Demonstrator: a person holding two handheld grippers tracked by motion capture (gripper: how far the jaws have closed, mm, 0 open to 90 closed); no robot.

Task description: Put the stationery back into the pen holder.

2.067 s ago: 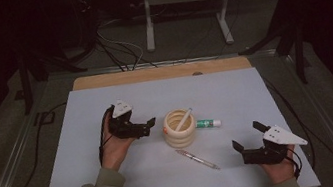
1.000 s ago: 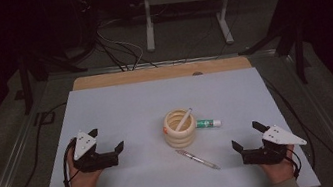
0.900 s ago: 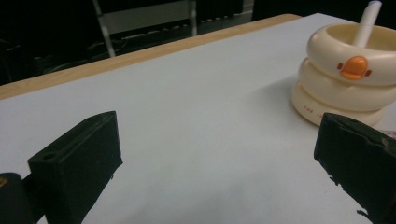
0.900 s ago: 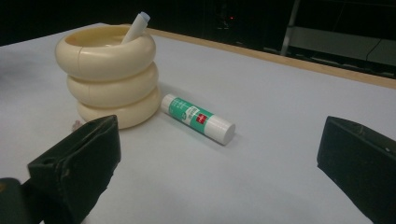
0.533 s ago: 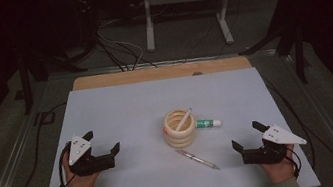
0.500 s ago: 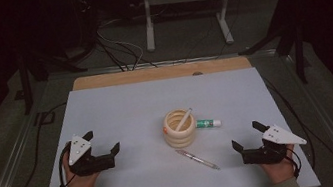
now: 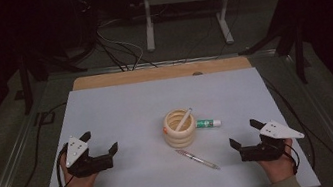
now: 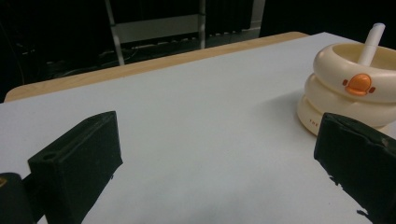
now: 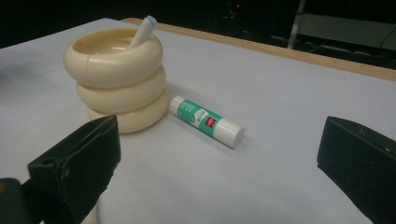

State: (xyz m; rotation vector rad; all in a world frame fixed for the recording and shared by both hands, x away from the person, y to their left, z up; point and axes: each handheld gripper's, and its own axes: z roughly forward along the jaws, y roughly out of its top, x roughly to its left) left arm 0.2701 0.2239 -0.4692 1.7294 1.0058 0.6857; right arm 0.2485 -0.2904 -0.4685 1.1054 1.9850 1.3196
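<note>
**Inspector:** State of both tools, please.

**Assistant:** The left gripper [image 7: 102, 145] rests at the near left of the white table [image 7: 121, 105], jaws spread wide and empty. The right gripper [image 7: 243, 134] sits at the near right, jaws likewise wide apart, nothing between them.

**Inspector:** And the items?

**Assistant:** The cream ringed holder [image 7: 180, 128] stands upright mid-table with one white pen [image 7: 184, 119] leaning in it. A glue stick [image 7: 208, 124] lies on its side just beside the holder's right. A second pen [image 7: 198, 159] lies flat in front of the holder, between it and the right gripper.

**Inspector:** Recommendation for the pick-up?

**Assistant:** My judgement: the right gripper takes the flat pen (nearest item). Approach low, jaws set across the barrel, not along it, grip near mid-length, and close slowly so the pen does not roll off.
</note>
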